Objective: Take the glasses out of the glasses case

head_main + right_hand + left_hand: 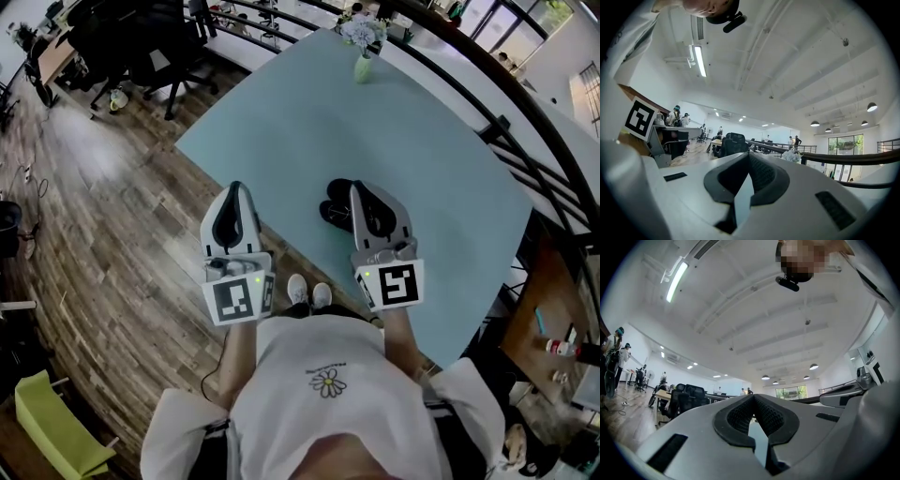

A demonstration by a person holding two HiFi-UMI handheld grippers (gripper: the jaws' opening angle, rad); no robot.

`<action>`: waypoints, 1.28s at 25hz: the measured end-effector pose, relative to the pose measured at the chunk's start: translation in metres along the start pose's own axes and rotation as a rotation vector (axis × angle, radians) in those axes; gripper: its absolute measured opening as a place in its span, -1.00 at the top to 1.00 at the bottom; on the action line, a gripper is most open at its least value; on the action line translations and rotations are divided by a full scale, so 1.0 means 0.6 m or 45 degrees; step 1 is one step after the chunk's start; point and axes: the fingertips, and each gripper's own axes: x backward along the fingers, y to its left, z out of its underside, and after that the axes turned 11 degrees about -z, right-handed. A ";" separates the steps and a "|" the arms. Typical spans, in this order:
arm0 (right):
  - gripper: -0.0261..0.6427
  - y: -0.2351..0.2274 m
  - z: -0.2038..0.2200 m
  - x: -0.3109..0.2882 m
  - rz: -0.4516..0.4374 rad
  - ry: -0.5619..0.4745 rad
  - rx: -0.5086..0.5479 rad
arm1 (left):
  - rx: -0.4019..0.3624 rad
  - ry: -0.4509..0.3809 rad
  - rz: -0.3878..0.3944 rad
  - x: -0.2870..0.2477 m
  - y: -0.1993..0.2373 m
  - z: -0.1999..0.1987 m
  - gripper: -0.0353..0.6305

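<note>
**Head view.** Nearest: the person's white shirt (328, 384). Beyond it both grippers are held out. The left gripper (234, 190) is at the near edge of the pale blue table (422, 141), with its body over the wood floor (122, 216). The right gripper (362, 187) is over the table. The glasses case (334, 202) is a dark shape on the tabletop, just beside the right gripper's tip and partly hidden by it. Lid up or down: cannot tell. No glasses seen.

**Left gripper view.** Jaws clenched, pads meeting at the tips, nothing between them. It looks out level across the room; the case is not in sight.

**Right gripper view.** Jaws likewise closed and empty. A vase of flowers (792, 155) stands far off; the case is not in sight.

**Risks, as judged.**
- Closed jaws nudging the case would likely slide it along the smooth top.
- Prying the lid with the case unbraced may tip or skate it.
- Neither gripper camera is on the case, so the approach is aimed from above alone. A misjudged pinch could catch the lenses.
</note>
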 end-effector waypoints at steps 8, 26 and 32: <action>0.90 -0.042 0.008 0.074 0.073 -0.020 -0.035 | -0.034 -0.010 0.031 0.005 -0.085 0.004 0.85; 0.90 -0.147 0.020 0.199 0.493 -0.003 -0.079 | -0.010 -0.091 0.574 -0.066 -0.308 -0.008 0.85; 0.90 -0.156 0.017 0.213 0.657 0.020 -0.033 | 0.032 -0.061 0.737 -0.078 -0.327 -0.001 0.85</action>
